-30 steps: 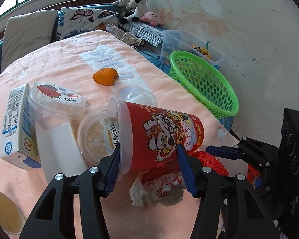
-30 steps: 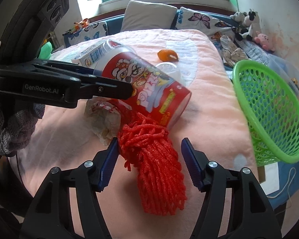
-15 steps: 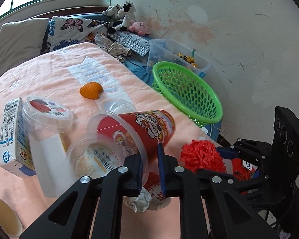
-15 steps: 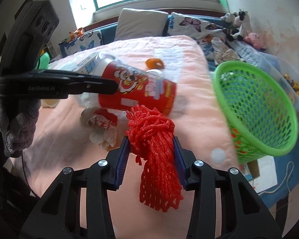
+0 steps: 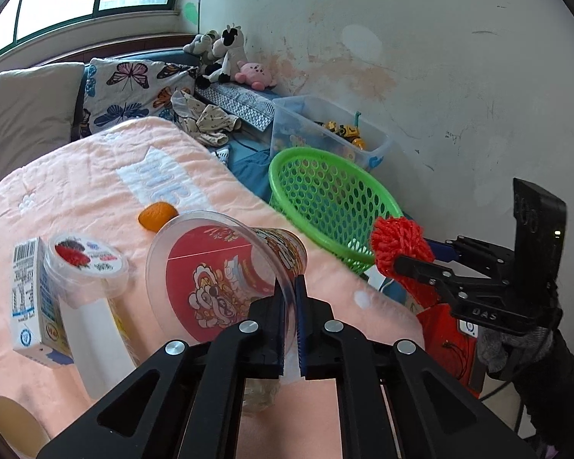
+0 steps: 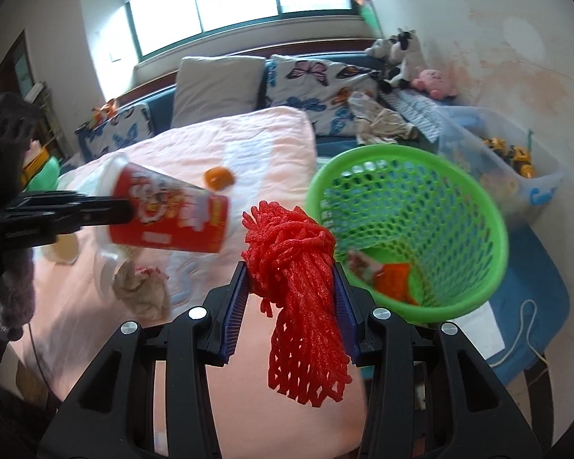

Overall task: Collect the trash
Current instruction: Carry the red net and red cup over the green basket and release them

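Note:
My left gripper is shut on the rim of a red printed plastic cup and holds it lifted above the pink blanket; the cup also shows in the right wrist view. My right gripper is shut on a red foam net, raised next to the green basket; the net also shows in the left wrist view. The basket stands off the bed's right edge and holds some red and white trash.
On the blanket lie a crumpled wrapper, an orange peel, a milk carton, a lidded clear tub and a white container. A clear toy bin, pillows and plush toys are behind.
Both grippers closed and lifted: the left raised the red cup off the blanket, the right carried the red net up and right toward the green basket.

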The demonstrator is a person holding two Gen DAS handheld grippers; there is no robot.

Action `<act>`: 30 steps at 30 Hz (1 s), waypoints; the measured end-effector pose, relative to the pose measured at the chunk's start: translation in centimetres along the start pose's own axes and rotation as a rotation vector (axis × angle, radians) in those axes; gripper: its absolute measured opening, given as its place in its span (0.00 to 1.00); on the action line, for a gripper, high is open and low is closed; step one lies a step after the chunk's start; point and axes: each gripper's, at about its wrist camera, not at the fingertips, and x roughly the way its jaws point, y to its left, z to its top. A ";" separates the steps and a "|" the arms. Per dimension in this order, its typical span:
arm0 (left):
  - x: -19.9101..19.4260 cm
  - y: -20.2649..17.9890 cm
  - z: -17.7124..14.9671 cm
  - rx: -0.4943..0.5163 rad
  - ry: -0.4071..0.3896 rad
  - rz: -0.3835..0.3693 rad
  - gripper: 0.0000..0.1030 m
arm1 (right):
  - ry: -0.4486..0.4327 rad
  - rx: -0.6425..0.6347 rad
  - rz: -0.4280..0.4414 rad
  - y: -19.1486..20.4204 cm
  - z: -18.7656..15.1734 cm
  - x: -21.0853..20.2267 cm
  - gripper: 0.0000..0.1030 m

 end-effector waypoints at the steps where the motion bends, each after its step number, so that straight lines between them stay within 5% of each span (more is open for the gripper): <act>1: -0.1 -0.3 0.4 0.005 -0.007 -0.001 0.05 | -0.001 0.007 -0.012 -0.5 0.2 0.1 0.42; 19: 5.4 -5.6 7.2 0.018 -0.049 -0.032 0.05 | -0.002 0.118 -0.141 -9.8 3.3 3.1 0.47; 24: 8.0 -6.6 8.3 0.005 -0.036 -0.028 0.05 | 0.008 0.154 -0.156 -12.1 3.2 4.2 0.61; 30: 10.6 -7.1 9.1 -0.011 -0.007 -0.020 0.05 | 0.009 0.182 -0.154 -13.4 2.8 4.5 0.68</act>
